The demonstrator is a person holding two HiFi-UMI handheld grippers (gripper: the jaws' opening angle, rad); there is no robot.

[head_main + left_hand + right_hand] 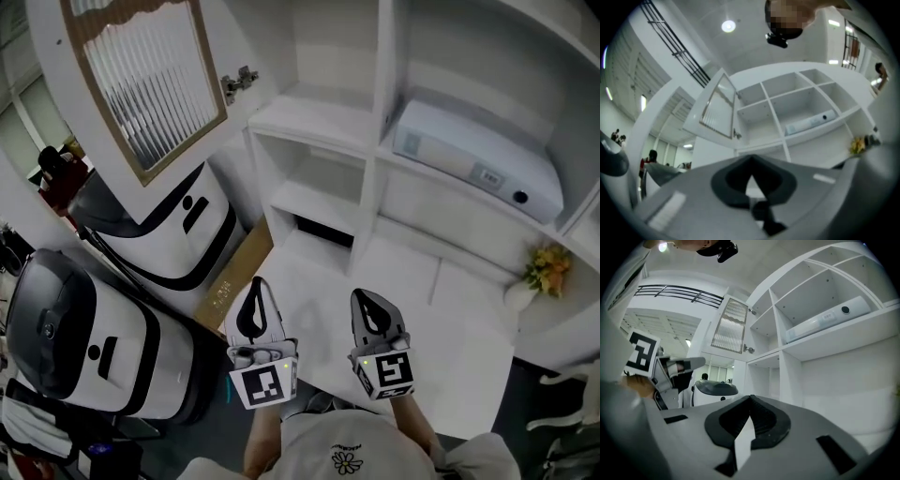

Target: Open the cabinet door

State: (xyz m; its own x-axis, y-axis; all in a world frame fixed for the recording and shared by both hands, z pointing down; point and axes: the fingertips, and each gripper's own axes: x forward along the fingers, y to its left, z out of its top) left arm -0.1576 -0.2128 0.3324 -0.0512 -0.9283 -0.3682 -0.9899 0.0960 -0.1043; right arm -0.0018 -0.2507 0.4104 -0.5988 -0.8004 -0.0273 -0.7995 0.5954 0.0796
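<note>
The cabinet door, white-framed with a ribbed glass panel, stands swung wide open at the upper left, its hinges showing. It also shows in the left gripper view and the right gripper view. The open white shelf unit lies ahead. My left gripper is shut and empty, held low in front of the shelves, well below the door. My right gripper is beside it, jaws together, holding nothing.
A long white device lies on a right-hand shelf. Yellow flowers stand in a vase at the right. Two white and black machines and a cardboard sheet crowd the left, under the door.
</note>
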